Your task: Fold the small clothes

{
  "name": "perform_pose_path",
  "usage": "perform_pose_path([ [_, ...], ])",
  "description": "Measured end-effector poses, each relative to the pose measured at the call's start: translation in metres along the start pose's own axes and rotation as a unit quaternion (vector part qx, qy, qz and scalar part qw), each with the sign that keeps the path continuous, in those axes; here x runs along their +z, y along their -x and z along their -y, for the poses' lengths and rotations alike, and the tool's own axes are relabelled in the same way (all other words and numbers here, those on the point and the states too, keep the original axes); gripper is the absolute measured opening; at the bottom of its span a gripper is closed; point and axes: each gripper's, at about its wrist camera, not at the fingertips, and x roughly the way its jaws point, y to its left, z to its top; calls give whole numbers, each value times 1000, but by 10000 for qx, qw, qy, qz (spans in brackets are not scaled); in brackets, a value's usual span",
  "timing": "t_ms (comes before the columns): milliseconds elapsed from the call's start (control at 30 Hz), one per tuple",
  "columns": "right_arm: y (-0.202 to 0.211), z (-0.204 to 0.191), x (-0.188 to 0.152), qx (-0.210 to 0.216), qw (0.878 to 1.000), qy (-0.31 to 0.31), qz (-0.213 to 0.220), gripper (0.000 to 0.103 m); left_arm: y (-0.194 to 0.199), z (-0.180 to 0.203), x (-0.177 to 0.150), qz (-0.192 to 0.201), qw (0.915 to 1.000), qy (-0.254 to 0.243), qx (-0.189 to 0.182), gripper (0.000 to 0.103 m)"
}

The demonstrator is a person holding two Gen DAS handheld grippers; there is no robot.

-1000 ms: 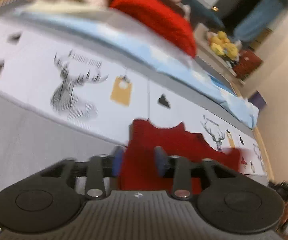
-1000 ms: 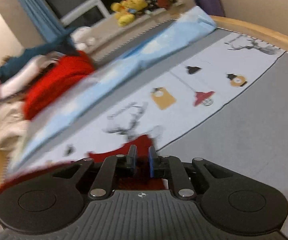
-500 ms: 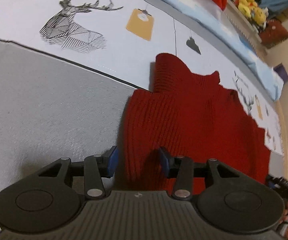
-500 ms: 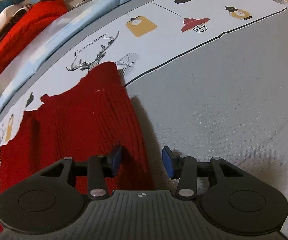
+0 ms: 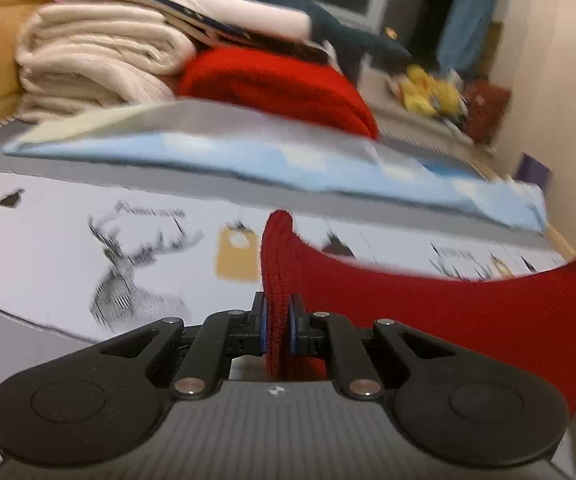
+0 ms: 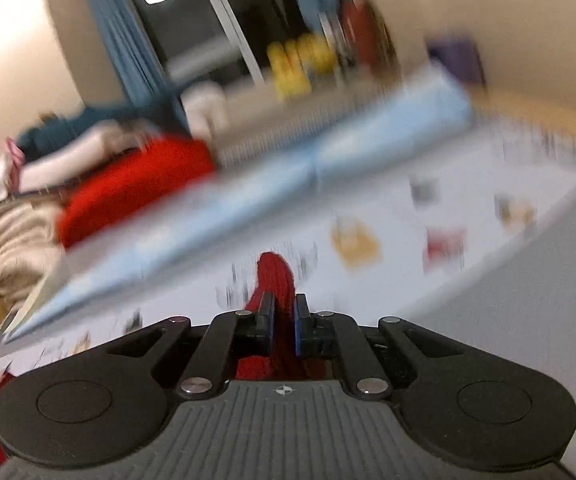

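A small red knit garment (image 5: 447, 312) hangs stretched between my two grippers above a white printed bed cover (image 5: 88, 264). In the left wrist view my left gripper (image 5: 276, 320) has its jaws closing on the garment's left edge. The blue pads press the knit from both sides, and the cloth sweeps away to the right. In the blurred right wrist view my right gripper (image 6: 284, 320) has its jaws closing on another edge of the red garment (image 6: 274, 276), with a fold sticking up between the pads. Most of the garment is hidden under that gripper's body.
A folded light blue sheet (image 5: 248, 156) lies across the far side of the cover. Behind it are a cream blanket (image 5: 96, 56), a folded red knit (image 5: 280, 84) and more clothes. Yellow plush toys (image 5: 431, 92) sit by the window. Grey bedding (image 6: 547, 280) lies at the near right.
Half a second ago both grippers stood open over the garment lying flat. Both have since closed on its edges and raised it, and both views have tilted up toward the room.
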Motion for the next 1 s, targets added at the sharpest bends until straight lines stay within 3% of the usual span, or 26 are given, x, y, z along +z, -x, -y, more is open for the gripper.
perform_pose_path([
  [67, -5, -6, 1, -208, 9992, 214, 267, 8, -17, -3, 0, -107, 9997, 175, 109, 11],
  [133, -24, -5, -2, -377, 9991, 181, 75, 8, -41, -4, -6, -583, 9979, 245, 136, 11],
  [233, -66, -1, -18, -822, 9925, 364, -829, 9, -78, -3, -26, -1481, 9884, 169, 286, 11],
  [300, -92, 7, -35, -1074, 9812, 296, -1579, 9, -82, -6, -27, -1527, 9876, 70, 370, 11],
  [333, -98, 11, -39, -1181, 9772, 254, -1748, 9, -78, -6, -23, -1391, 9897, 110, 327, 11],
  [400, -97, 9, -34, -1143, 9810, 172, -1558, 8, -68, -9, -13, -1058, 9938, 269, 199, 11],
  [433, -89, 4, -25, -1000, 9869, 144, -1260, 8, -64, -10, -10, -931, 9950, 320, 153, 11],
  [500, -79, -6, -17, -778, 9932, 349, -795, 8, -63, -6, -11, -984, 9946, 250, 233, 11],
  [567, -79, -9, -18, -807, 9923, 507, -793, 10, -70, -8, -16, -1424, 9890, 263, 290, 15],
  [600, -86, -6, -23, -907, 9887, 459, -1103, 11, -73, -11, -19, -1664, 9852, 361, 217, 17],
  [667, -97, 7, -33, -1076, 9773, 177, -1815, 15, -70, -18, -26, -2146, 9750, 563, -126, 43],
  [700, -97, 13, -36, -1153, 9729, 81, -2002, 15, -68, -20, -31, -2402, 9682, 630, -310, 47],
  [800, -84, 26, -40, -1036, 9684, -41, -2268, 23, -59, -23, -44, -2951, 9516, 622, -598, 48],
  [867, -77, 32, -45, -838, 9624, -138, -2582, 32, -51, -25, -52, -3122, 9459, 560, -675, 48],
  [1000, -56, 43, -63, -534, 9470, -309, -3153, 33, -35, -24, -65, -3324, 9389, 480, -757, 47],
])
